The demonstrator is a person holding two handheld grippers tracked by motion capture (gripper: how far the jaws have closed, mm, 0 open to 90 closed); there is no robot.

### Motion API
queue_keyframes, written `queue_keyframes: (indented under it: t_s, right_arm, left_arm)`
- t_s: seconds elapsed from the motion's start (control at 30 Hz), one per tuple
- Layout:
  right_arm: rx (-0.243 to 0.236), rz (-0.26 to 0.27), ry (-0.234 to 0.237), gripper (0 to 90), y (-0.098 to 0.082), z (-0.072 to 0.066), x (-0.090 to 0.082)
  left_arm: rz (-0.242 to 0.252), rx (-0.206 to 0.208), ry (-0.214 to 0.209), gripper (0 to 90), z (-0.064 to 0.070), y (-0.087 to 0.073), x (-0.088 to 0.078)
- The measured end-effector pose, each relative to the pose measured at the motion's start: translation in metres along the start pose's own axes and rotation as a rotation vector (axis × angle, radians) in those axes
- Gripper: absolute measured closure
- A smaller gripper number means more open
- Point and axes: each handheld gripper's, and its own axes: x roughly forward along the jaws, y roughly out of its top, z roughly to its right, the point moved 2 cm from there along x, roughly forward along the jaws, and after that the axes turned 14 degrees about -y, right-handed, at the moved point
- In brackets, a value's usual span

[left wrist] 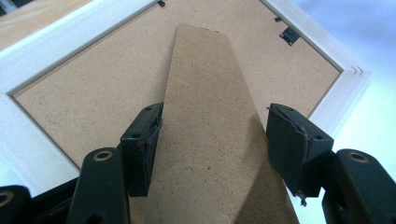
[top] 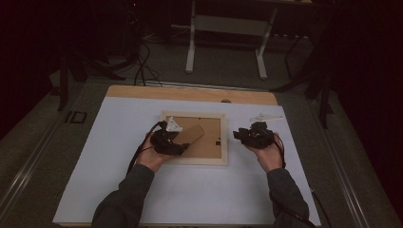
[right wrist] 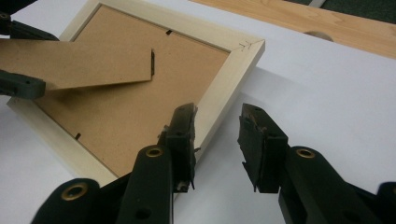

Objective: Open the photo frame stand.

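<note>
A pale wooden picture frame lies face down on the white tabletop, its brown backing board up. Its cardboard stand is tilted up off the backing. My left gripper is shut on the stand's two long edges, near its free end. In the right gripper view that stand juts in from the left, held by the left gripper. My right gripper hovers open at the frame's right rail, one jaw over the rail and the other over the table. From above, the right gripper sits just right of the frame.
The white surface covers the table in front of and to the right of the frame. A bare wooden strip runs along the far edge. Small black clips sit on the backing. A metal stand is on the floor beyond.
</note>
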Motion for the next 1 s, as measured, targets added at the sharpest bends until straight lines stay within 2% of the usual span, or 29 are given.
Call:
queue_keyframes:
  t_s: [0.4,0.9,1.0]
  right_arm:
    - [-0.005,-0.021,-0.015,62.2,0.005,-0.003,0.013]
    - [-0.001,-0.047,-0.006,62.7,0.011,-0.003,0.025]
    - [0.013,-0.049,0.004,62.7,0.013,-0.002,0.028]
  left_arm:
    - [0.008,0.052,0.028,40.0,0.006,0.001,-0.002]
    - [0.038,0.107,0.073,39.6,0.015,0.001,-0.005]
    - [0.046,0.122,0.086,39.6,0.018,-0.001,-0.005]
